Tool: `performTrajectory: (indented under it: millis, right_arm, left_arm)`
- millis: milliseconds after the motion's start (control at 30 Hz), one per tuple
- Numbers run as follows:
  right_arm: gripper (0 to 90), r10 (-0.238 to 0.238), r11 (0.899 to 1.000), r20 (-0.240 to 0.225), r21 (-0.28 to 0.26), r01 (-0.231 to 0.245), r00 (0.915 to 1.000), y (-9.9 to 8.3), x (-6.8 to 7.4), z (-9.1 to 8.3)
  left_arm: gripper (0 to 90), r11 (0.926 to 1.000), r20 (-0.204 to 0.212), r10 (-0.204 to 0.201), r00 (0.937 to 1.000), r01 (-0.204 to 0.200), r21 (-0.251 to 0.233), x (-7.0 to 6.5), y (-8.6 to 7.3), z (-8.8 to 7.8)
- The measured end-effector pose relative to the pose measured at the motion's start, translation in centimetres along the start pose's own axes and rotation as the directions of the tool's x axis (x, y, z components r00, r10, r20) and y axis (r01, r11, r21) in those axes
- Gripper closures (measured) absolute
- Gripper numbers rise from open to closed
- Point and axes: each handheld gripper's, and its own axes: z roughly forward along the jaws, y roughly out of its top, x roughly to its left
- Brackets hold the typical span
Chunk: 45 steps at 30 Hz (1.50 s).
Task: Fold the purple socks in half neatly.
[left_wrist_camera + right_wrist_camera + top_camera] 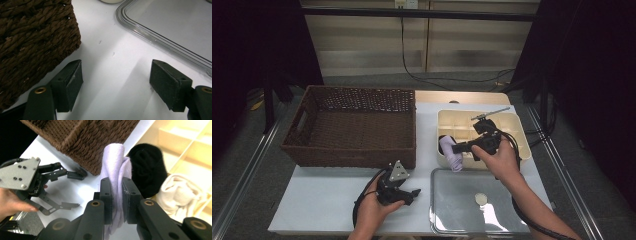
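Nearest me, my left gripper (412, 192) rests low on the white surface (327, 195) at about seven o'clock, its jaws spread wide with nothing between them. Just to its right, at five o'clock, the metal tray (447, 220) carries one small round piece (481, 199). Farther out, at about two o'clock, my right gripper (117, 195) is clamped on the lilac sock (113, 162), lifted at the near-left corner of the cream divider box (517, 135). A black sock (146, 168) and a white sock (178, 192) lie in its compartments. I judge the sorting barely begun: the wicker basket (352, 125) at eleven o'clock looks empty.
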Motion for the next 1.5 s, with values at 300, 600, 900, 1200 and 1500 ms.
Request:
performTrajectory:
  millis: [300, 600, 900, 1200, 1500]
  right_arm:
    - [79.8, 0.024, 0.999, 0.037, -0.037, -0.022, 0.999, 0.9, -1.4, -1.6]
    - [79.8, 0.068, 0.997, 0.085, -0.053, -0.064, 0.994, 1.3, -3.3, -2.3]
    - [79.7, 0.101, 0.994, 0.131, -0.057, -0.094, 0.9862, 1.4, -5.0, -2.5]
    - [79.7, 0.132, 0.991, 0.172, -0.045, -0.126, 0.9762, 0.4, -7.0, -2.0]
    - [79.6, 0.157, 0.988, 0.195, -0.037, -0.152, 0.9682, -0.9, -8.5, -2.1]
  left_arm:
    - [25.9, 1.0, 0.0, -0.001, 1.0, 0.001, 0.005, 0.0, 0.0, 0.0]
    - [25.9, 1.0, 0.0, -0.001, 1.0, 0.001, 0.006, 0.0, 0.0, 0.0]
    - [25.9, 1.0, -0.001, 0.001, 1.0, -0.001, 0.008, 0.0, 0.0, 0.0]
    - [25.9, 1.0, 0.0, 0.001, 1.0, -0.001, 0.004, 0.0, 0.0, 0.0]
    - [25.9, 1.0, -0.001, 0.001, 1.0, -0.001, 0.009, 0.0, 0.0, 0.0]
